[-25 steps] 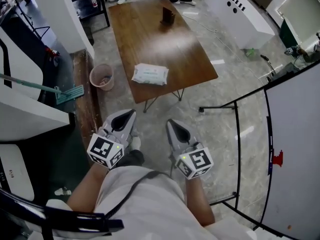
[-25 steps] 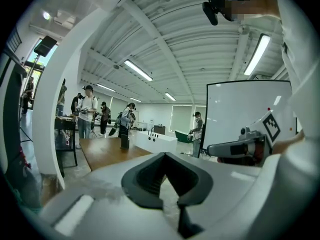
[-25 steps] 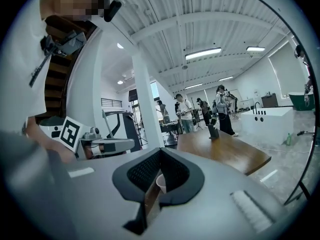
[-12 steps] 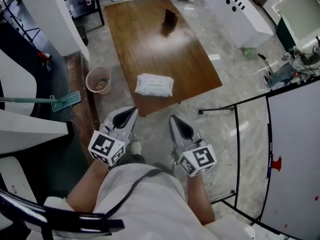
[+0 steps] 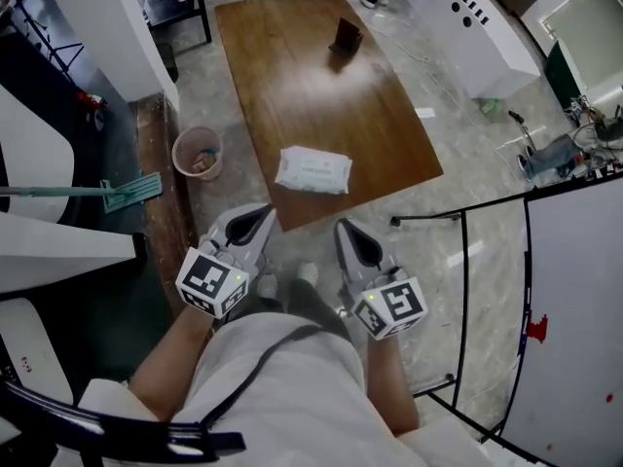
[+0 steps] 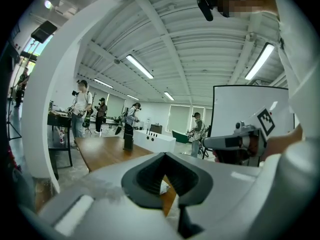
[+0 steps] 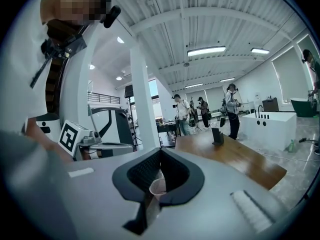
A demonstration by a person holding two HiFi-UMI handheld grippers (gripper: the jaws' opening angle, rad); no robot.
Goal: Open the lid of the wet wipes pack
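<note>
The white wet wipes pack lies flat near the front end of the brown wooden table, its lid down. My left gripper and right gripper are held side by side above the floor, just short of the table's near edge and pointing at it. Both are shut with nothing between the jaws. In the left gripper view a sliver of the white pack shows past the closed jaws, with the table beyond. The right gripper view looks past its jaws at the table.
A pink waste bin stands on the floor left of the table, a mop beside it. A dark small stand sits at the table's far end. A black tube frame and a white board are on the right. Several people stand in the background.
The table and the pack have come closer to both grippers as the person stepped forward. The grippers stay side by side and shut.
</note>
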